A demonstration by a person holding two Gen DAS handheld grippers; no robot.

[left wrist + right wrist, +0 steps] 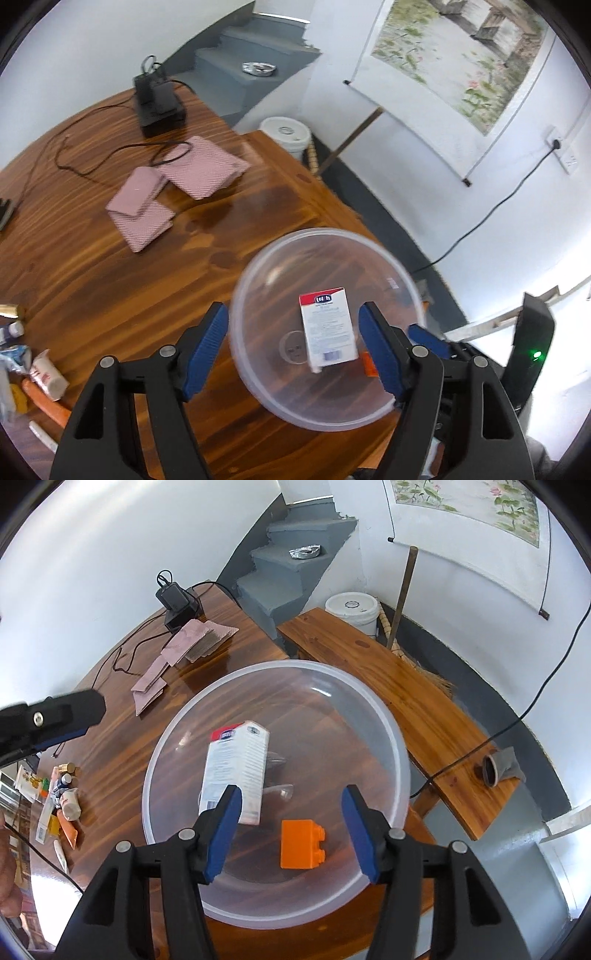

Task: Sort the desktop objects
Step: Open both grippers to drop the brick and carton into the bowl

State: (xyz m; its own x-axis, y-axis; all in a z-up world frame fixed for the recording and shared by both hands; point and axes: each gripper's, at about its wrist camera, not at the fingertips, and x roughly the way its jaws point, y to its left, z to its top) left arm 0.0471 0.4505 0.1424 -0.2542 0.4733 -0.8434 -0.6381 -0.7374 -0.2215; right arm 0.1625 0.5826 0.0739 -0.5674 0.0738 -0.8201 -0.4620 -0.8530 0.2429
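Note:
A clear plastic bowl (317, 232) (273, 664) stands near the wooden table's right edge. Inside it a white carton with a red top (327, 328) (236, 764) sits tilted, and an orange toy brick (301, 843) lies beside it. In the left wrist view the brick (369, 363) shows only as a sliver behind a finger. My left gripper (291, 312) is open above the bowl, its pads clear of the carton. My right gripper (291, 794) is also open over the bowl's near side, holding nothing. The left gripper's black body (55, 716) enters the right wrist view from the left.
Folded pink cloths (199, 170) and a black charger box (159, 107) with cables lie farther back on the table. Several small items, tubes and bottles (62, 805), crowd the left edge. A wooden bench (406, 694), white bucket (352, 609) and broom stand on the right.

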